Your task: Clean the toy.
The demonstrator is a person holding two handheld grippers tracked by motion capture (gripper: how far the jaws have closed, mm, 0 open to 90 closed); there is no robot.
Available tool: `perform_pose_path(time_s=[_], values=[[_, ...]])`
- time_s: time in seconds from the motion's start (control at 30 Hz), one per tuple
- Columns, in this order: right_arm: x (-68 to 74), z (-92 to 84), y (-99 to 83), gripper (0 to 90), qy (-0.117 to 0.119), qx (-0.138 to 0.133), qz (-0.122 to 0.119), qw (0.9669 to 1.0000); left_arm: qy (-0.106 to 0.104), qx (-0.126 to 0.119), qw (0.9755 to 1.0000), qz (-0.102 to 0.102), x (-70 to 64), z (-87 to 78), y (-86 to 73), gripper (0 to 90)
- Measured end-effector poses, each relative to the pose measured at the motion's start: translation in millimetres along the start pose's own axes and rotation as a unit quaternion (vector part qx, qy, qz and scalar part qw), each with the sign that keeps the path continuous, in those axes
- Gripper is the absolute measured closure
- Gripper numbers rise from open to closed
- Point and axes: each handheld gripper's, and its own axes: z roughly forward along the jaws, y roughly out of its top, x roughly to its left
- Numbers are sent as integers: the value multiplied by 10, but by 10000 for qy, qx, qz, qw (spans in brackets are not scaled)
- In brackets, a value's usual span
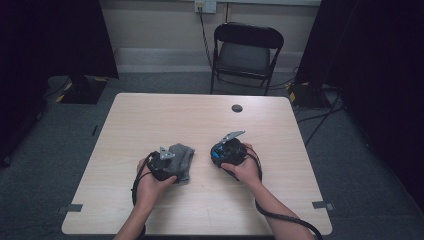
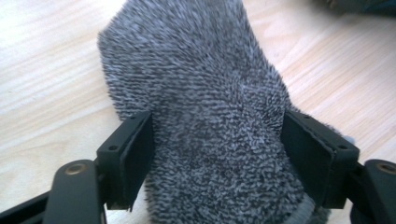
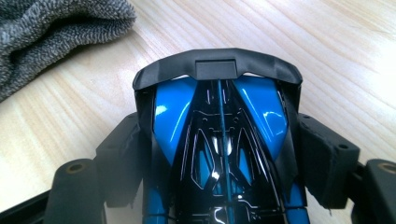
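A grey fuzzy cloth (image 1: 184, 154) lies bunched on the wooden table (image 1: 165, 115), left of centre. My left gripper (image 1: 174, 165) is low over its near end. In the left gripper view the cloth (image 2: 201, 79) fills the gap of the left gripper (image 2: 217, 161), and both pads touch its sides. My right gripper (image 1: 223, 151) holds a blue and black toy car (image 1: 216, 154) just above the table at centre right. In the right gripper view the car (image 3: 219, 135) sits nose-out in the right gripper (image 3: 219, 161) with both pads against its flanks. The cloth's edge (image 3: 46, 32) lies at top left.
A dark round grommet (image 1: 237, 108) sits in the table's far part. A black folding chair (image 1: 247, 50) stands beyond the far edge. Cables (image 1: 280, 217) trail from the grippers over the near edge. Dark stands flank the table on the floor.
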Motion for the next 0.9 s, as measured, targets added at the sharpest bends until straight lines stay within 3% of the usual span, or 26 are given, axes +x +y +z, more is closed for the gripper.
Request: perform_pose_path(time_s=[0.1,0.17,0.2,0.23,0.33,0.37,0.5,0.6,0.67,0.8,0.9], values=[[-14,-71,-12,254,70,-114,59,9999,-80,-39,10000,19,6,6,-8,299],[-5,-105,-18,254,77,-122,30,9999,-140,-36,9999,61,-1,-7,-1,477],[-5,-105,-18,254,77,-122,30,9999,-199,0,9998,99,-10,-25,8,477],[-4,-131,-27,255,104,-120,39,9999,-236,17,9997,76,-26,-27,12,592],[-3,-164,-30,255,119,-157,58,9998,-332,67,9994,110,-23,-54,41,657],[-5,-208,-25,255,210,-231,75,9995,-371,45,9993,32,-14,-69,54,692],[11,-285,2,255,250,-290,14,9993,-513,-211,9984,-91,22,-180,174,700],[41,-363,36,255,328,-358,-23,9988,-587,-462,9971,-112,26,-268,357,700],[102,-417,56,255,404,-388,-131,9983,-627,-467,9969,-77,-2,-263,453,699],[197,-471,70,255,503,-422,-254,9975,-801,-416,9957,202,-97,-199,649,698],[246,-511,88,255,511,-445,-360,9971,-1110,-423,9925,282,-168,-175,739,698]])
